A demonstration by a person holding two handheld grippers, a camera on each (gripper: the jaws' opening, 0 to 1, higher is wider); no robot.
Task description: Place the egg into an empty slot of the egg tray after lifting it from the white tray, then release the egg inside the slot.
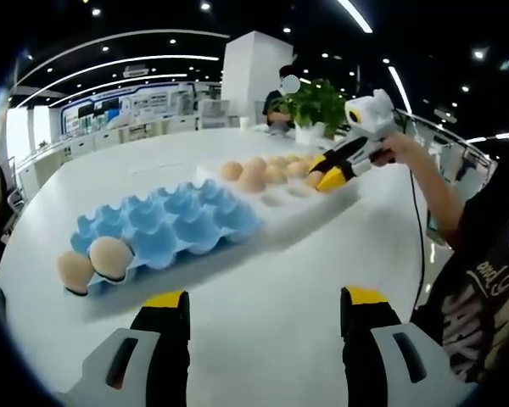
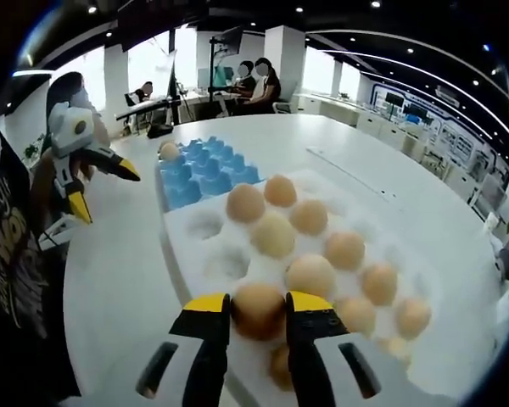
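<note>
White table (image 1: 263, 288); blue egg tray (image 1: 174, 225) holds two eggs, far cells blurred. Right gripper (image 2: 257, 309) clamps egg (image 2: 256, 309) over white tray (image 2: 187, 254); left gripper (image 1: 263, 309) jaws apart.

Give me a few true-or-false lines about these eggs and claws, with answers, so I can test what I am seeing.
1. The right claw has its jaws closed around an egg. True.
2. The blue egg tray is completely full. False: it holds two eggs at one end, and the other slots in sight are empty.
3. The left claw is carrying an egg. False: its jaws stand apart with nothing between them.
4. The white tray has some empty hollows. True.
5. The two trays sit on a white table, next to each other. True.
</note>
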